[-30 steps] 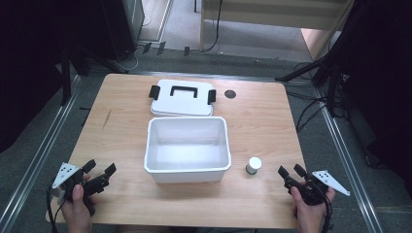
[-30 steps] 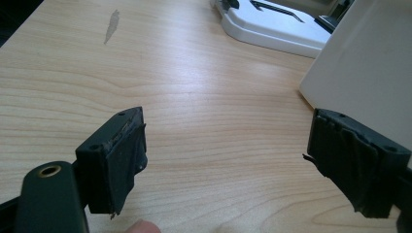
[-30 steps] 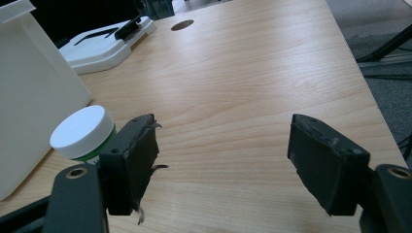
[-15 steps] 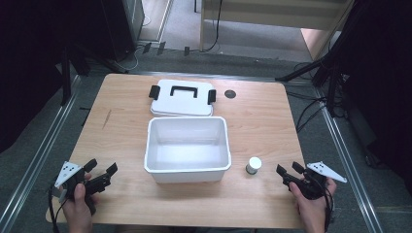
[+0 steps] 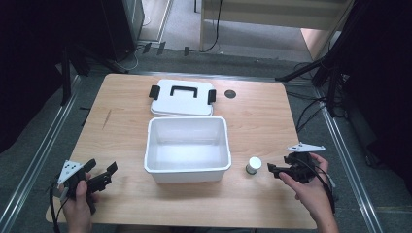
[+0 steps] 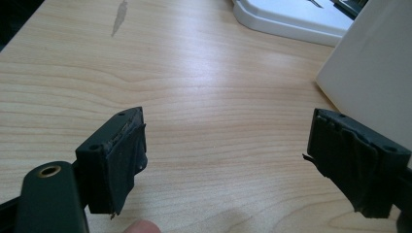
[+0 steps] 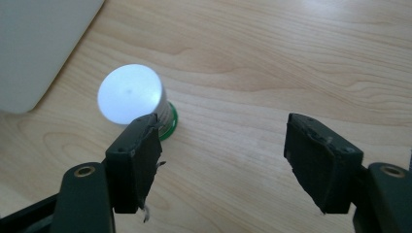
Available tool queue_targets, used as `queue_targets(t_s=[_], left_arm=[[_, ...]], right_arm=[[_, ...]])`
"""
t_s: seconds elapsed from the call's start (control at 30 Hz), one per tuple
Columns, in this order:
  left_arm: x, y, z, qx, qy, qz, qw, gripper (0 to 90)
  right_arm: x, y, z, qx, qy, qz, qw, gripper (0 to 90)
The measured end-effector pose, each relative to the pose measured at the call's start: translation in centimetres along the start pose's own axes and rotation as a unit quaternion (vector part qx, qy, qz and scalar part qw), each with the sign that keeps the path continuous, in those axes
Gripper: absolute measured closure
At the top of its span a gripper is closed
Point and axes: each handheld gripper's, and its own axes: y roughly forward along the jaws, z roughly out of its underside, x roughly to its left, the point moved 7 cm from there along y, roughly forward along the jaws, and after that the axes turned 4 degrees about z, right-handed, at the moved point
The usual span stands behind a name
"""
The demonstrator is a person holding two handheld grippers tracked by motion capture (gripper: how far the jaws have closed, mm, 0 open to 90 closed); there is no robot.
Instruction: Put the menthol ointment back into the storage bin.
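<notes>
**Grippers open at the near table edge; small jar beside the bin**

The wooden table [image 5: 262,121] carries a white bin [image 5: 187,145] at centre, with bare wood to its left, right and front. The bin's lid [image 5: 182,99] lies flat just behind it, handle up. The bin's long axis runs left to right.

A small white-capped jar [image 5: 253,165] stands upright on a green base, near the bin's right front corner and apart from it.

The left gripper [image 5: 99,177] sits near the front left edge, jaws spread wide on nothing. The right gripper [image 5: 273,170] has its jaws wide apart, pointing at the jar, one jaw just short of it.

Compared with half a second earlier, the right gripper is closer to the jar; the left gripper is unchanged.
</notes>
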Motion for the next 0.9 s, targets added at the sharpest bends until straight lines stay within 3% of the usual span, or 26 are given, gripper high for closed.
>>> queue_targets(t_s=[0.27, 0.5, 0.77, 0.9], left_arm=[[-0.4, 0.0, 0.0, 0.002, 0.027, -0.016, 0.9995, 14.4], [-0.9, 0.1, 0.3, 0.013, 0.050, -0.019, 0.9985, 14.5], [-0.9, 0.1, 0.3, 0.013, 0.049, -0.018, 0.9985, 14.4], [-0.9, 0.1, 0.3, 0.013, 0.051, -0.022, 0.9984, 14.4]], right_arm=[[1.5, 0.9, -1.3, 0.080, -0.045, -0.003, 0.9958, 28.9], [2.7, 1.8, -1.4, 0.156, -0.072, -0.015, 0.9850, 25.8], [3.2, 2.0, -2.2, 0.192, -0.077, -0.022, 0.9782, 25.5], [3.3, 2.0, -2.6, 0.214, -0.083, -0.019, 0.9732, 25.3]])
